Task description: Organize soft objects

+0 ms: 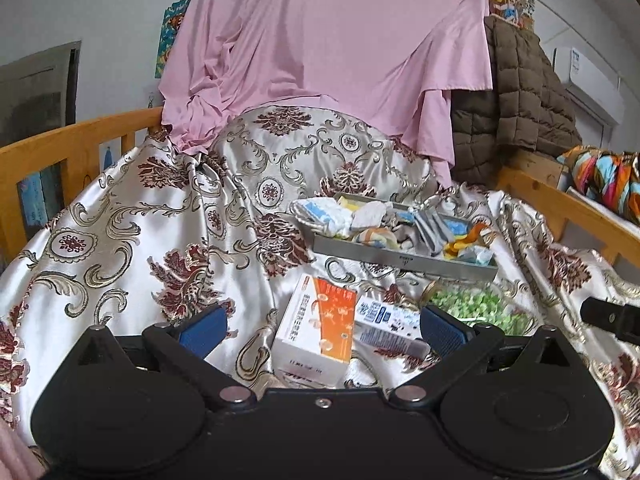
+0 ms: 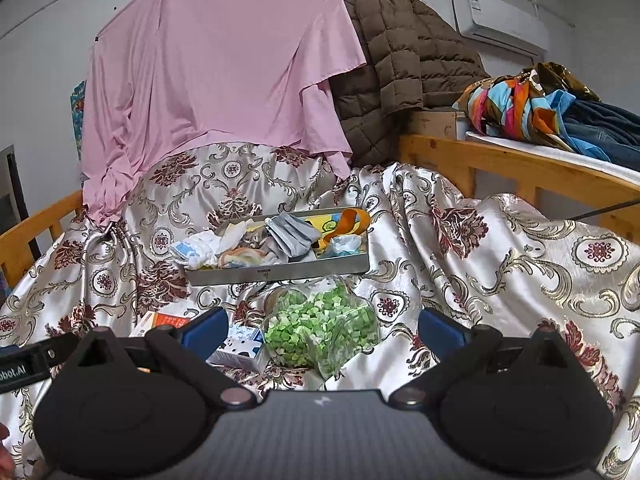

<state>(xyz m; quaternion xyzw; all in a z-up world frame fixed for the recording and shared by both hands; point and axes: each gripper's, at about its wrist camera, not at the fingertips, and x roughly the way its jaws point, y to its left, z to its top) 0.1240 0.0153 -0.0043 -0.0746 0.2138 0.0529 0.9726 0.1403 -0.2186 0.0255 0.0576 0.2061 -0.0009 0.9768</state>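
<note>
A grey metal tray [image 1: 404,258] [image 2: 280,272] lies on the patterned satin bedspread, filled with several soft items: white and blue cloths [image 1: 324,212] [image 2: 192,250], a grey folded cloth [image 2: 292,232] and an orange strap [image 2: 348,220]. My left gripper [image 1: 320,330] is open, low over an orange-and-white box [image 1: 320,332] that lies between its fingers. My right gripper [image 2: 320,330] is open too, with a clear bag of green bits [image 2: 320,326] [image 1: 480,306] between its fingers. Neither holds anything.
A small white-and-blue carton [image 1: 384,322] [image 2: 240,346] lies between box and bag. A pink sheet [image 1: 320,48] and brown quilted jacket [image 2: 400,64] hang behind. Wooden bed rails [image 1: 80,140] [image 2: 500,164] flank the bedspread; colourful fabric [image 2: 520,100] is piled at right.
</note>
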